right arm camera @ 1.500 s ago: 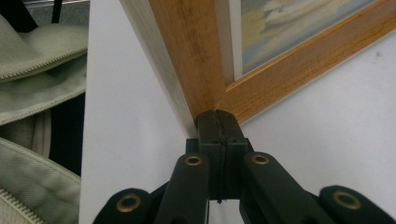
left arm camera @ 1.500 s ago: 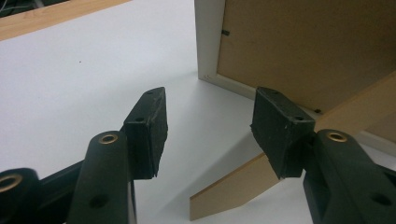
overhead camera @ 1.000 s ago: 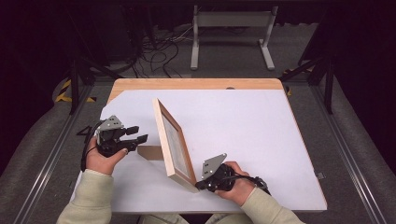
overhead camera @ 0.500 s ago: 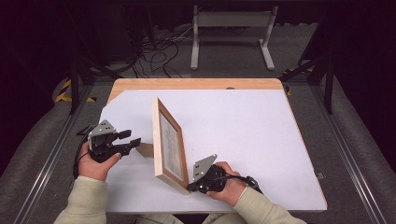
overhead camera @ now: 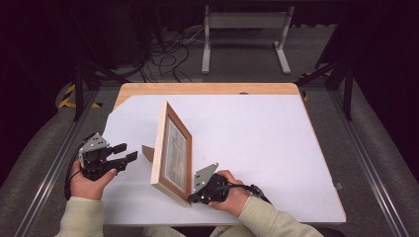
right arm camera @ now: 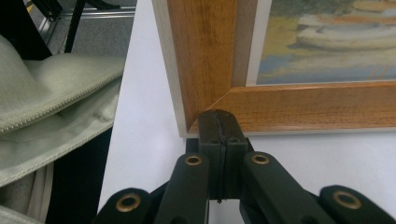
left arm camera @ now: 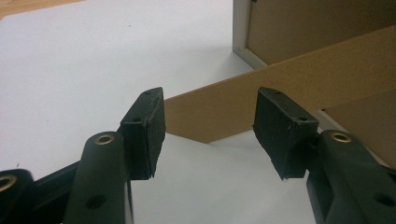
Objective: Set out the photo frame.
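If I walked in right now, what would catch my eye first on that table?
Probably the wooden picture frame standing upright near the front of the white table, propped by a brown stand behind it. The right gripper, jaws shut, sits at the frame's near bottom corner, while the left gripper hovers open behind the frame, near that stand.

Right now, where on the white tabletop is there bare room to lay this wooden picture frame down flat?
The widest free patch is the white tabletop on the picture side of the upright wooden picture frame, out to the far wooden edge and the right rim. It is crowded at the near-left: the left gripper, the frame's brown cardboard stand and the right gripper.
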Demonstrator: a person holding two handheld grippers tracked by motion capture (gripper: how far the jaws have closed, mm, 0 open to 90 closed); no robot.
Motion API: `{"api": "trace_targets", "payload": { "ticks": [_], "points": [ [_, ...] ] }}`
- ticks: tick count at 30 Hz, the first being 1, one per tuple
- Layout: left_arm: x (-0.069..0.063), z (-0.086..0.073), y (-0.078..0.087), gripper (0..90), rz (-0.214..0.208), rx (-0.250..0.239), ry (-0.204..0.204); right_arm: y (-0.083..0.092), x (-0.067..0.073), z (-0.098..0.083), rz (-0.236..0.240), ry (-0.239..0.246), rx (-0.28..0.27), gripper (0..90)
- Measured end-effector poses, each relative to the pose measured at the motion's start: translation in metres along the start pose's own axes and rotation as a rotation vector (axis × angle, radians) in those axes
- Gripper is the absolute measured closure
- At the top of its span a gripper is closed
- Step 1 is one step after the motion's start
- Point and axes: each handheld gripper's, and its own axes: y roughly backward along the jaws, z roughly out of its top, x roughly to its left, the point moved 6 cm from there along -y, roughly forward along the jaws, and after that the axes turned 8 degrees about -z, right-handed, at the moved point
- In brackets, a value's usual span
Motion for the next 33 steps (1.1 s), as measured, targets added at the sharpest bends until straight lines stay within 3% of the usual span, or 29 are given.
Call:
{"api": "trace_targets", "payload": {
  "ticks": [8, 17, 26, 33],
  "points": [
    [-0.001, -0.006, 0.005, 43.7, 0.011, 0.003, 0.007, -0.005, -0.002, 0.004, 0.004, -0.001, -0.009, 90.0],
    [0.000, -0.014, 0.014, 43.7, 0.028, -0.004, 0.030, -0.018, -0.001, 0.014, 0.009, 0.029, -0.008, 90.0],
    [-0.001, -0.014, 0.013, 43.7, 0.022, -0.003, 0.031, -0.028, 0.002, 0.022, -0.018, 0.041, -0.030, 90.0],
    [-0.001, -0.013, 0.019, 44.2, 0.020, -0.019, 0.053, -0.032, 0.003, 0.025, -0.036, 0.036, -0.038, 90.0]
  ]
}}
